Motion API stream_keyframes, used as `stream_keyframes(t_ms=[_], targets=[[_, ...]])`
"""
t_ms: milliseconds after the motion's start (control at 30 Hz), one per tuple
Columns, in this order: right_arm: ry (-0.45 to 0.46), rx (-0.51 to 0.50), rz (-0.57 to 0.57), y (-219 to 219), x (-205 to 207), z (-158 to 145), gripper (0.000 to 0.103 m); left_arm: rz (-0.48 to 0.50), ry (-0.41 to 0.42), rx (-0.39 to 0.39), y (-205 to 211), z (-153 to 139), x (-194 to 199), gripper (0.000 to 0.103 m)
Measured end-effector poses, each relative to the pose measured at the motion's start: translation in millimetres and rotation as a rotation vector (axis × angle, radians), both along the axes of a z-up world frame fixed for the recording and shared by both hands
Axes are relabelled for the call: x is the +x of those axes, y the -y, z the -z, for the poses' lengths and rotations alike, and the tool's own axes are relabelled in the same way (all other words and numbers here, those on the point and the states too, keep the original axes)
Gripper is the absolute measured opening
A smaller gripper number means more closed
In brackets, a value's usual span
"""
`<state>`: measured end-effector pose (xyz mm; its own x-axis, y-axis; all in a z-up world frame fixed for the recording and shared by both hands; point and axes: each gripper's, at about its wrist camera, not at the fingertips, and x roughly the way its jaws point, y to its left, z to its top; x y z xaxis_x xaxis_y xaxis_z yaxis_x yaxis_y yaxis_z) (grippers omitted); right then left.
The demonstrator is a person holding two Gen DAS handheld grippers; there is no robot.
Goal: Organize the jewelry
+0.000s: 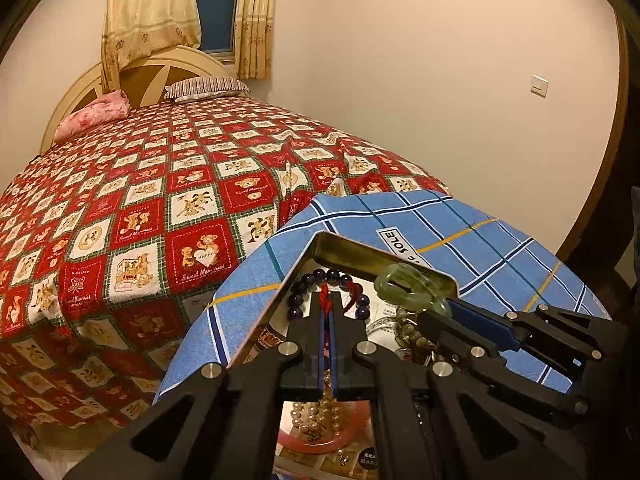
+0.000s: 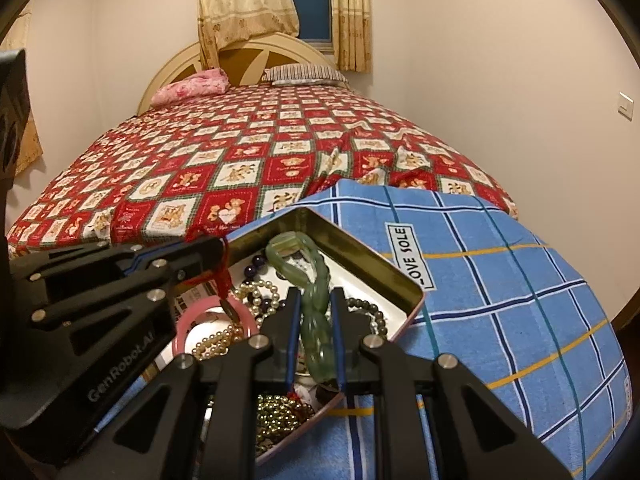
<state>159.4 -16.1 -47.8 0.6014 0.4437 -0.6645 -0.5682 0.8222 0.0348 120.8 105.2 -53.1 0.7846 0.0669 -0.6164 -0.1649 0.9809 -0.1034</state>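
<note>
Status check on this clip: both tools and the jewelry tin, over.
Left tool shut on red cord. Right tool shut on green bead bracelet. Both over the open tin, other jewelry tangled beneath.

We held our left gripper [image 1: 329,300] angled downward, its jaws pressed fully together on a thin red cord [image 1: 326,294]. Our right gripper [image 2: 315,312] sat just to its right, pointing down at a similar slant, its jaws nearly closed and clamped on a green stone bracelet [image 2: 314,300]. The two grippers were near each other, tips apart.
</note>
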Motion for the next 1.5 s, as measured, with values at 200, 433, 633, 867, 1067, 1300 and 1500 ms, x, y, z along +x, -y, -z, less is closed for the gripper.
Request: stream_keyframes(t_ms=[200,433,633,867,1067,1300,1500], targets=[[-0.012,-0.008,0.000,-1.5,3.2,4.9,0.017,-0.010,-0.023,-0.014,-5.4,8.7,4.7,0.000],[-0.031,-0.020,-0.012,-5.9,5.9,12.1,0.017,-0.013,-0.043,-0.015,-8.0,15.4,7.2,0.001],[-0.062,-0.037,-0.031,-9.5,8.7,22.9,0.017,-0.016,-0.060,-0.019,-9.3,22.6,9.7,0.001],[-0.086,-0.031,-0.039,-5.6,8.7,29.1,0.028,-0.005,-0.072,-0.046,-8.6,20.9,7.0,0.002],[-0.049,-0.013,-0.006,10.4,-0.6,19.4,0.062,-0.042,-0.036,-0.041,-8.7,8.1,-7.9,0.067],[-0.054,0.011,0.053,35.6,-6.8,11.5,0.062,-0.039,0.016,-0.024,-1.6,-12.5,-24.2,0.070],[-0.026,0.026,0.056,40.7,-16.9,0.4,0.065,-0.048,0.032,-0.015,0.8,-21.6,-33.2,0.070]])
